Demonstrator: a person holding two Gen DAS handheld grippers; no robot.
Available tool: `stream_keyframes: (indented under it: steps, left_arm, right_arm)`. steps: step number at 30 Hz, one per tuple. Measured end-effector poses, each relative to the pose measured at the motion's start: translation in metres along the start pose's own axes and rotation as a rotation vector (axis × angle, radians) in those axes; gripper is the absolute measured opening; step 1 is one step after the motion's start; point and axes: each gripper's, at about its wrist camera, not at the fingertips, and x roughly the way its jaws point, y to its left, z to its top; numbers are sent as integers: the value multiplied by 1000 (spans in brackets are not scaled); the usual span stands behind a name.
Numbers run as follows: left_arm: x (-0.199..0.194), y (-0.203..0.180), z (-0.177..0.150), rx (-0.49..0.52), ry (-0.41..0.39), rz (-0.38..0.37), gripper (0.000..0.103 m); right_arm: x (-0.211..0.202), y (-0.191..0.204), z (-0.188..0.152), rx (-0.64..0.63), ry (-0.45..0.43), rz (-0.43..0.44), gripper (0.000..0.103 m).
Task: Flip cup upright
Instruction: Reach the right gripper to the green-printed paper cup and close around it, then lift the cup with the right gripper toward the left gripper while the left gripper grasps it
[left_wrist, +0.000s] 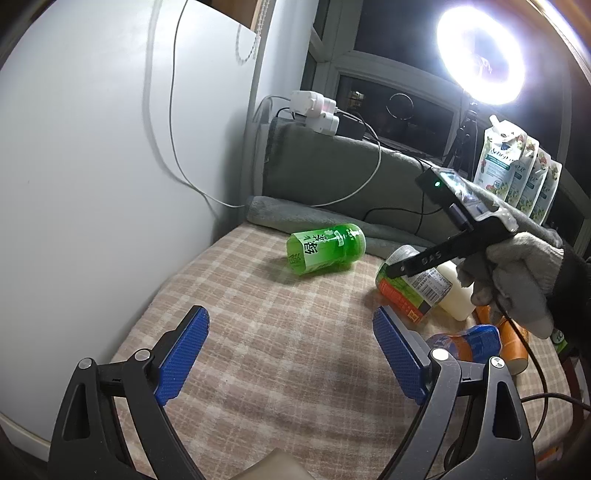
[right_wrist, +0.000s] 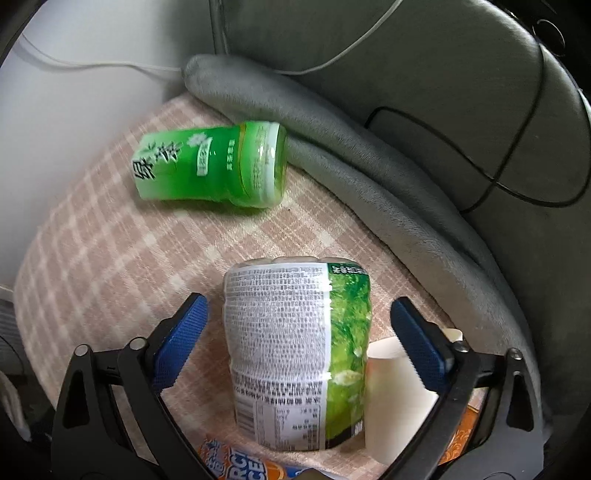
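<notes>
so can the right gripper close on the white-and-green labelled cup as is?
Probably yes. The right gripper is open with the labelled cup already between its blue pads. A white paper cup crowds the right finger and may get pinched too.

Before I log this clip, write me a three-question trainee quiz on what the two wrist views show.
1. True or false: the green cup is standing upright on the checked cloth.
2. Which tongs bracket the white-labelled cup: A left, B right, C neither?
3. Fill in: the left tongs are open and hold ____.

Key:
1. False; it lies on its side beside the grey blanket.
2. B; the right tongs are open, one finger on each side of that cup. Contact cannot be judged.
3. Nothing; only cloth lies between the fingers.
</notes>
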Motion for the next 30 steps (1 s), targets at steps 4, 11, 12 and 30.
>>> stream_keyframes:
  steps: [4,11,12,30]
  left_arm:
    - [-1,2,1,-1,-4,7,90]
    - [-4,6,2,3,-9,28,90]
    - [-4,6,2,4,-8,30,90]
    - [-12,33,-7,-51,90,14,90]
  right_arm:
    - [5,6,2,-19,5,-13,89]
    - [-10,20,-4,-92,-50,-10,89]
    - [-16,26,-5,-115,-70,-1,89]
    - [-67,140,-78,-622,-235,195,89]
